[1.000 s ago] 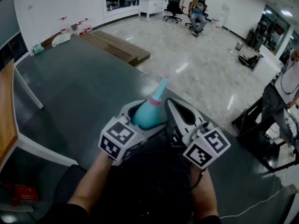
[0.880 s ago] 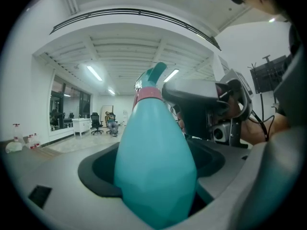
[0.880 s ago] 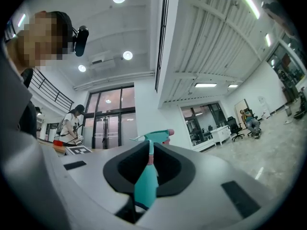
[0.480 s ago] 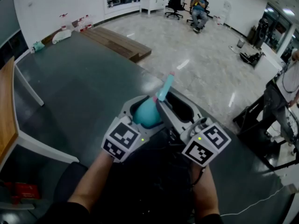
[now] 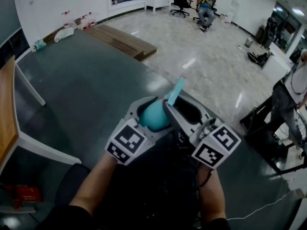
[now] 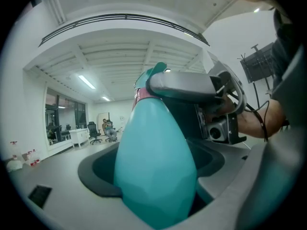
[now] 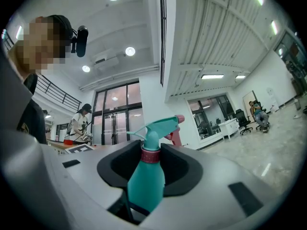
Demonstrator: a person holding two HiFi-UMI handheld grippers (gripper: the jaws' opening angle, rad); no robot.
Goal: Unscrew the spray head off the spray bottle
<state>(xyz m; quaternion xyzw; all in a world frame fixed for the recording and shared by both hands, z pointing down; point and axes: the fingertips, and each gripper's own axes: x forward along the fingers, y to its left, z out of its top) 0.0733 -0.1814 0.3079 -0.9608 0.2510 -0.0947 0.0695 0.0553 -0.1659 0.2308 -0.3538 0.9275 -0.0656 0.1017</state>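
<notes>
A teal spray bottle (image 5: 154,115) is held up over the dark table, its spray head (image 5: 175,91) pointing away from me. My left gripper (image 5: 146,113) is shut on the bottle's fat body (image 6: 153,162). My right gripper (image 5: 180,110) sits around the neck. In the right gripper view its jaws stand either side of the pink collar (image 7: 150,155) with gaps, and they are closing. The teal spray head (image 7: 160,127) with its pink nozzle rises above them. One finger (image 6: 182,83) of the right gripper crosses the bottle top in the left gripper view.
The dark grey table (image 5: 86,90) runs under my arms, its far edge by the tiled floor. A wooden tabletop (image 5: 5,114) lies at the left. A low wooden platform (image 5: 125,41) sits beyond. A person (image 5: 288,104) stands at the right; another sits far off (image 5: 206,4).
The right gripper's jaws, shut on the neck one second ago, have come apart and turned. The bottle and both grippers have drifted slightly right and away from me.
</notes>
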